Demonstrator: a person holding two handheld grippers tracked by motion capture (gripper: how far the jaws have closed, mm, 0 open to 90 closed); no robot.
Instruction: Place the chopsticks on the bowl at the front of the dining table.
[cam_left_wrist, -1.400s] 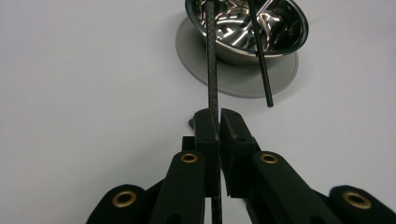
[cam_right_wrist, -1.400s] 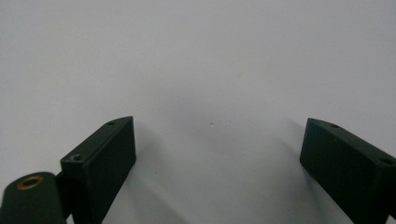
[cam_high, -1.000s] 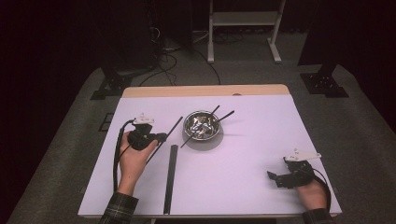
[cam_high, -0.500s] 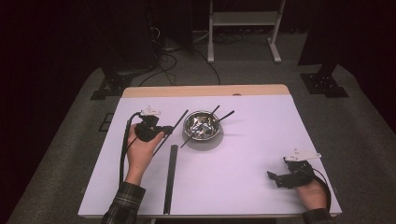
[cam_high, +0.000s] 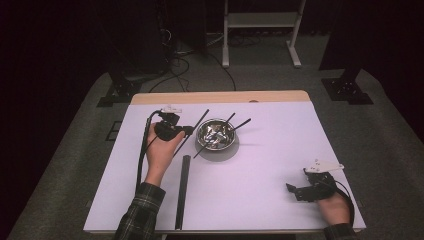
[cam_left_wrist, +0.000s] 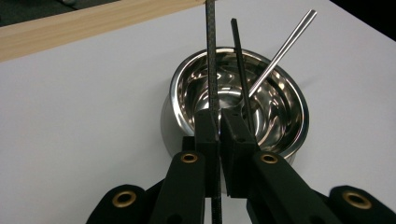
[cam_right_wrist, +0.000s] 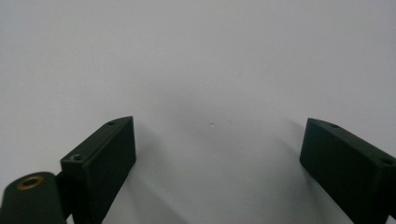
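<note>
Gripping a thin black rod (cam_left_wrist: 212, 56) between closed jaws, the left gripper (cam_high: 186, 131) is now carrying it closer to the steel bowl (cam_high: 216, 135) than a second ago, its tip over the rim. The right gripper (cam_high: 296, 189) is resting unmoved, jaws wide and empty.

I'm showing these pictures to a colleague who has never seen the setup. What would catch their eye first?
Probably the shiny steel bowl near the middle of the white table, with two thin sticks leaning out of it. Next, the left gripper beside the bowl, shut on a thin dark rod that points over the bowl's rim. A long black bar lies flat on the table nearer the person.
</note>
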